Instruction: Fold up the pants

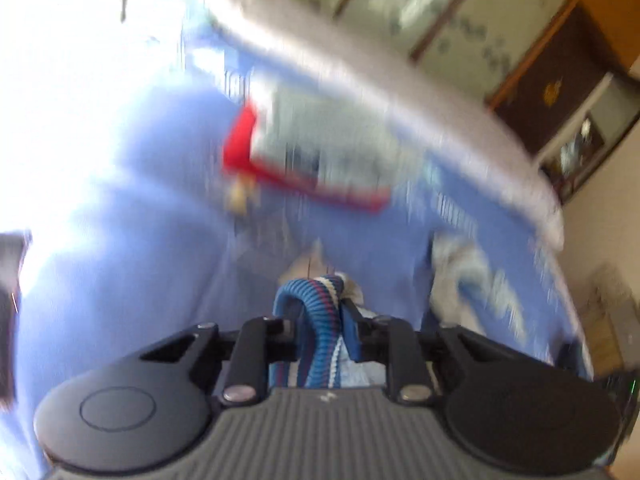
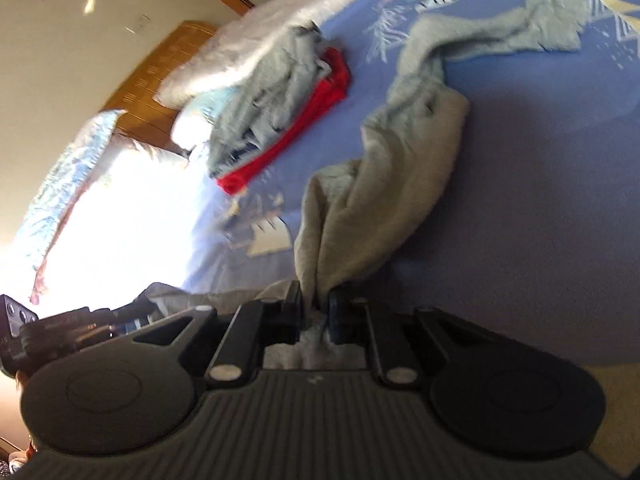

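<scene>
The pants (image 2: 384, 184) are pale grey-green fleece, lying twisted across the blue bedsheet (image 2: 540, 200) and rising to my right gripper (image 2: 316, 312), which is shut on a bunched edge of the fabric. In the left wrist view my left gripper (image 1: 320, 320) is shut on the pants' blue ribbed waistband (image 1: 316, 312), which has red and white stripes. The left view is heavily motion-blurred.
A stack of folded grey and red clothes (image 2: 280, 112) sits on the bed, also blurred in the left wrist view (image 1: 312, 152). A white duvet (image 2: 256, 40) lies along the far side near the wooden headboard (image 2: 160, 68). Bright sunlight washes out the sheet's left part (image 2: 120, 216).
</scene>
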The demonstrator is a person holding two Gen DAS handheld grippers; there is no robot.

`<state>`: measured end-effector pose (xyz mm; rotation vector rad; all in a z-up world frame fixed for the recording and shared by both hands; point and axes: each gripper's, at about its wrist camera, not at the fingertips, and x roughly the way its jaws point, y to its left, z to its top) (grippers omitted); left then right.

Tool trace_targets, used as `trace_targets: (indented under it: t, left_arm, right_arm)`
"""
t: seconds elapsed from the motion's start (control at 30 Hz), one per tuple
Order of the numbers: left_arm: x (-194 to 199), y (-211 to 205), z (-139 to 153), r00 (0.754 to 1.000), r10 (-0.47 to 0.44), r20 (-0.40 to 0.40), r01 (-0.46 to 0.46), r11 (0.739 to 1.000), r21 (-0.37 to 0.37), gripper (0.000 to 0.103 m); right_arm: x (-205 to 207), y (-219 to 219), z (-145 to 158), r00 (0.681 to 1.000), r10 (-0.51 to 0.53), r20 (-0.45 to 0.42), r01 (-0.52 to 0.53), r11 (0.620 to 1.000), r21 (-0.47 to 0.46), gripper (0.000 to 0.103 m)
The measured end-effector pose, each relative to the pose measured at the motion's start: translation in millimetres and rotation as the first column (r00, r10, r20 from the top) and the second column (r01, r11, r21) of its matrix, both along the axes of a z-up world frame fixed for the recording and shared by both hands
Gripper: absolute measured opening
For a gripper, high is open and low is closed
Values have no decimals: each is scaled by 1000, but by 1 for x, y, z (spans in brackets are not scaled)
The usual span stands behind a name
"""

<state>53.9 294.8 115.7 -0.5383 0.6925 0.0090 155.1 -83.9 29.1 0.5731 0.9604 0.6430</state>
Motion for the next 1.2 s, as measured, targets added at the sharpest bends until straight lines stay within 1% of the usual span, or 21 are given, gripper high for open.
trace_targets:
  t: [0.03,0.07,0.1,0.13,0.17,0.2,0.23,0.27,0.37,0.43,0.5,0.6,0.7,0.83,0.87,0.93,1.0,1.03,1.1,1.13,1.2]
  left_arm:
    - [1,8,16,995,58,84,-60,998,17,17]
    - [1,16,27,978,134,162,-143,989,42,18]
    - [4,22,33,949,221,225,-247,965,92,24]
    - [8,24,32,912,322,252,-370,913,170,40]
    - [16,27,25,884,418,208,-461,851,250,57]
    - [25,34,15,889,445,108,-456,839,296,76]
    - [26,40,3,913,407,39,-402,874,273,63]
    - [20,43,-9,931,364,6,-356,907,224,57]
    - [-16,39,-37,949,312,-50,-299,938,174,60]
    - [-44,38,-51,957,275,-91,-265,958,108,68]
    - [-76,42,-62,958,260,-122,-258,966,31,69]
    - [-98,35,-79,954,239,-182,-258,963,-83,72]
    - [-99,32,-101,949,219,-226,-266,943,-201,77]
    - [-77,35,-128,926,260,-274,-338,894,-294,77]
    - [-73,36,-130,922,280,-268,-356,884,-303,76]
    - [-64,35,-129,908,301,-292,-383,880,-282,23]
    - [-62,36,-132,891,313,-327,-413,859,-302,18]
    - [-65,35,-128,894,317,-317,-411,863,-295,16]
    - [-76,33,-109,906,330,-264,-396,882,-256,15]
    - [-85,33,-95,912,334,-238,-389,889,-243,15]
    - [-103,33,-75,916,347,-200,-387,895,-222,15]
  right_arm:
    - [1,6,8,999,-9,32,9,1000,22,20]
    - [3,14,14,998,-28,60,26,999,31,28]
    - [5,20,17,996,-41,76,39,999,27,40]
    - [8,31,18,996,-45,77,45,999,3,72]
    - [11,41,17,996,-41,81,44,999,-30,85]
    - [9,45,14,995,-41,94,47,997,-62,83]
    - [7,47,12,994,-39,100,48,995,-87,82]
    - [4,45,11,995,-35,97,44,995,-93,81]
    - [-18,24,11,994,8,113,1,997,-81,80]
    - [-36,10,14,987,41,156,-23,993,-118,80]
    - [-53,-2,20,976,85,203,-56,988,-144,80]
    - [-82,-15,26,947,171,270,-120,973,-198,80]
    - [-104,-7,23,902,288,321,-192,935,-300,80]
    - [-133,7,11,839,441,319,-309,868,-389,79]
    - [-139,13,8,817,480,319,-330,843,-424,79]
    - [-151,25,0,780,547,304,-369,794,-484,78]
    - [-160,33,-12,759,588,279,-382,750,-540,58]
    - [-162,38,-19,756,597,267,-368,726,-580,37]
    - [-160,41,-22,759,584,288,-325,723,-609,16]
    - [-158,40,-19,768,573,286,-325,733,-597,8]
    - [-156,36,-8,773,557,304,-319,755,-573,8]
